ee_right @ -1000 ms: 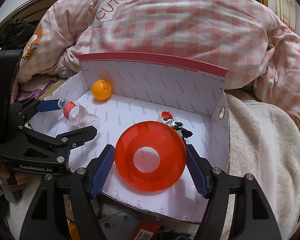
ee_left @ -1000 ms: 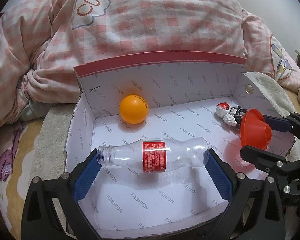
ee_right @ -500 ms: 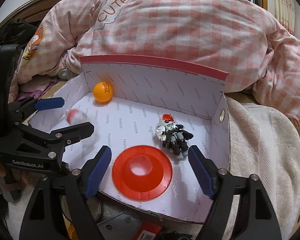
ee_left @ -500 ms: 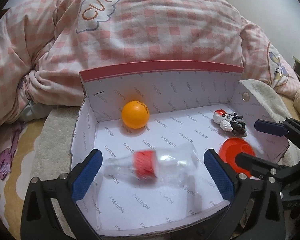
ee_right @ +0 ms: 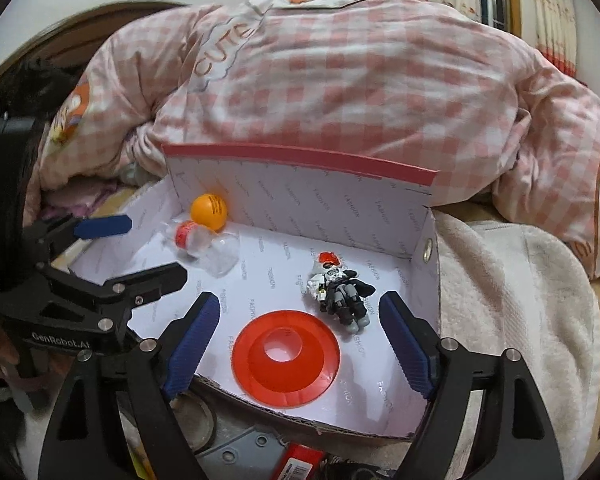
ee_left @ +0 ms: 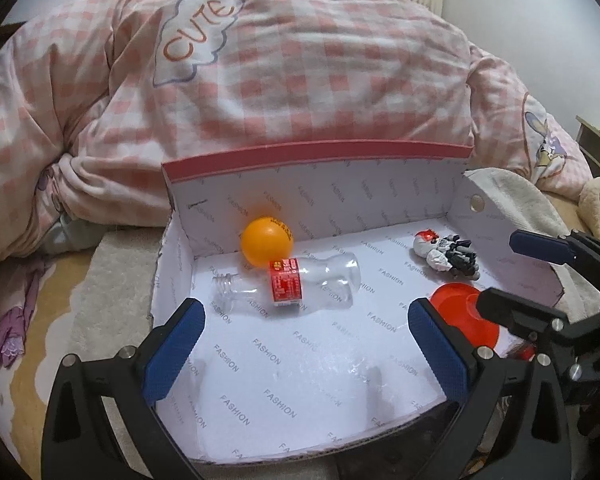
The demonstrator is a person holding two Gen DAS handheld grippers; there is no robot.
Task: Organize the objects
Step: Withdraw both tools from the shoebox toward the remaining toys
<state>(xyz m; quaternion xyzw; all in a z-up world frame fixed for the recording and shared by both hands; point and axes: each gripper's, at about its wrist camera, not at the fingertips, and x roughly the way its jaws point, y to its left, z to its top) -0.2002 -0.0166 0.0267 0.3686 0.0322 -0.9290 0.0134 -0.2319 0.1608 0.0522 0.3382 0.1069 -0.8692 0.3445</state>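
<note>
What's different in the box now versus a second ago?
Both holds were let go. The left hand-held gripper released the clear bottle, which now lies further back, against the orange ball. The right hand-held gripper dropped the red cone flat onto the box floor and stands open around it. Ball and toy figure kept their places.

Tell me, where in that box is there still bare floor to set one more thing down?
The widest free patch is the box floor in front of the bottle, left of the red disc. The back-left corner is crowded: ball against bottle. The toy figure sits just behind the disc.
</note>
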